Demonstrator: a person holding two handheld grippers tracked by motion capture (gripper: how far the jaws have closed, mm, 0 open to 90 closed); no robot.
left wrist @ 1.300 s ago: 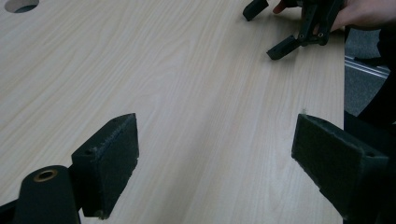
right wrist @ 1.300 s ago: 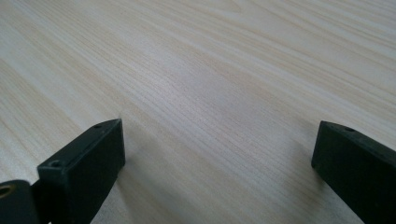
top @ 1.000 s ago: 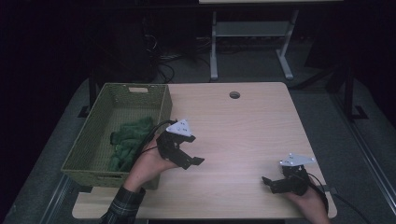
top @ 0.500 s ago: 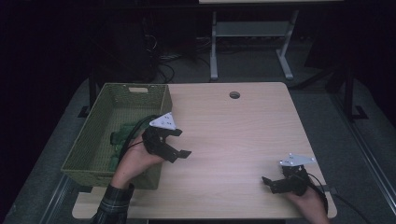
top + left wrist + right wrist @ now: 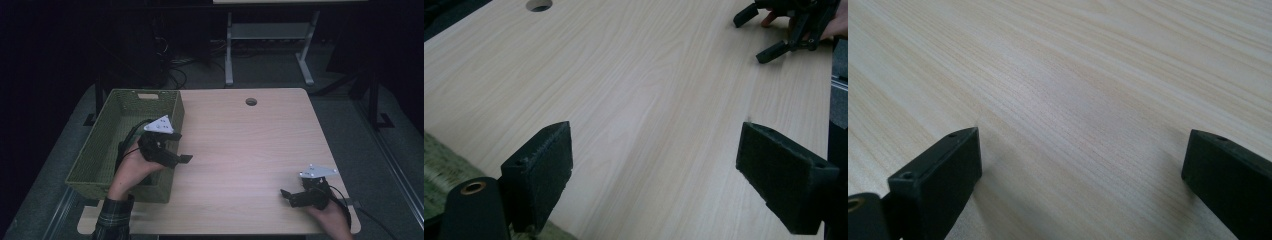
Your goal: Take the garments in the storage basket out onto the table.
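My left gripper (image 5: 182, 147) hovers over the right rim of a green woven basket (image 5: 100, 145), open, with its jaws pointing right across the table. In the left gripper view the gripper (image 5: 654, 180) has only bare wood between its wide-apart pads, and the basket's edge (image 5: 439, 165) shows at lower left. My right gripper (image 5: 287, 196) rests low near the table's front right corner, open and pointing left. The right gripper (image 5: 1083, 175) holds nothing in its own view. It also appears far off as the right gripper (image 5: 769, 30) in the left gripper view.
The light wooden table (image 5: 250, 150) has a round cable hole (image 5: 251, 101) near its far edge. The basket stands along the table's left side, its inside too dim to make out. A metal stand (image 5: 265, 45) is on the floor beyond the table.
My left gripper has moved left and slightly back, from over the open table to above the basket's right rim. The right gripper has stayed put.
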